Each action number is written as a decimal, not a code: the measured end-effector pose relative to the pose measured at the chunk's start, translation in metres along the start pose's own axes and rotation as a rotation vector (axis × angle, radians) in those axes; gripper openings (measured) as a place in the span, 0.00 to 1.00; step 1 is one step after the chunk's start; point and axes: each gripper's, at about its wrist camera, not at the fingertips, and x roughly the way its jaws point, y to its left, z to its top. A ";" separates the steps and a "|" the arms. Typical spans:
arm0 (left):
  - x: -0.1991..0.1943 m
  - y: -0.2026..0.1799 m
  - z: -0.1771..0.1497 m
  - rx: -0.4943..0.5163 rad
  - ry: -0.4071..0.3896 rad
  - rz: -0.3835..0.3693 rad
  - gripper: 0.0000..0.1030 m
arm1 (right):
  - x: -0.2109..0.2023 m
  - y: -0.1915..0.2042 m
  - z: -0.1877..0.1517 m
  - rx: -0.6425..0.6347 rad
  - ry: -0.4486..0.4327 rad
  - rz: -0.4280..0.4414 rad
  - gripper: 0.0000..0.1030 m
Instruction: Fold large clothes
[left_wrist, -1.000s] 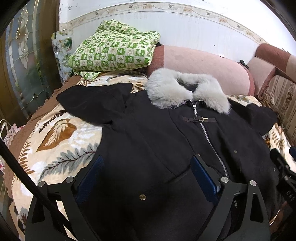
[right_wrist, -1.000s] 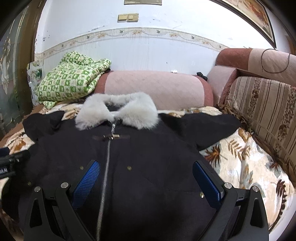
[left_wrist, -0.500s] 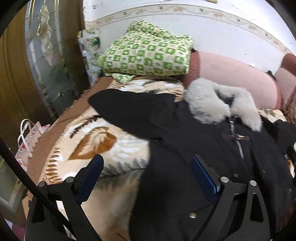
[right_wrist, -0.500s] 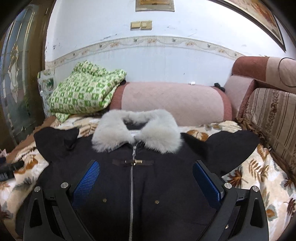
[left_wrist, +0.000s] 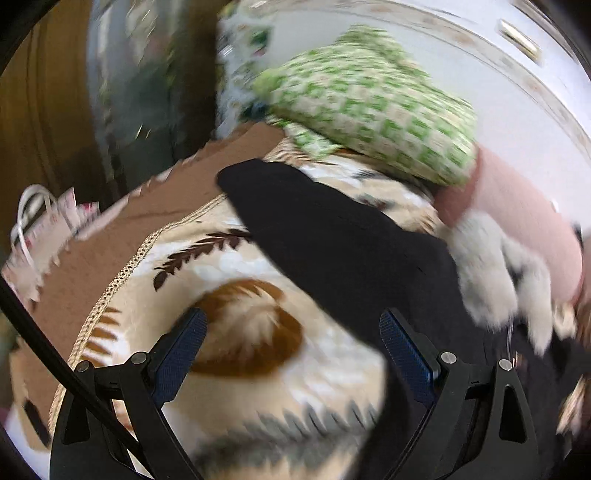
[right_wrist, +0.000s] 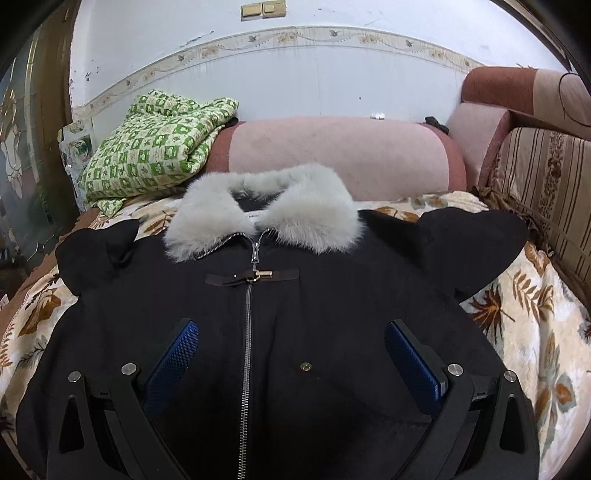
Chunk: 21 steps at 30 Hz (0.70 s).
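Right wrist view: black coat (right_wrist: 295, 332) lies face up, zipped, spread across the leaf-print blanket (right_wrist: 535, 325) on the sofa, fur collar (right_wrist: 266, 221) toward the backrest. Right gripper (right_wrist: 291, 354) hangs over its chest, jaws apart, empty. Left gripper (left_wrist: 291, 354) is also apart, near the left sleeve (left_wrist: 314, 221); view blurred. Coat looks thick, heavy, limp; best to pinch a sleeve cuff or hem edge, not the fur.

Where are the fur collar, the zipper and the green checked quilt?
fur collar (right_wrist: 317, 218): right wrist view, on its right lobe.
zipper (right_wrist: 246, 332): right wrist view, on the teeth at mid-chest.
green checked quilt (right_wrist: 155, 155): right wrist view, middle of the folded bundle.
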 end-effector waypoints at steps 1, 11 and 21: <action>0.010 0.009 0.010 -0.032 0.012 -0.003 0.92 | 0.002 0.000 -0.001 0.003 0.008 0.005 0.99; 0.116 0.070 0.080 -0.356 0.148 -0.130 0.92 | 0.033 0.001 -0.012 -0.002 0.109 0.014 0.99; 0.196 0.062 0.107 -0.397 0.189 -0.188 0.88 | 0.055 -0.001 -0.021 -0.009 0.188 0.025 0.99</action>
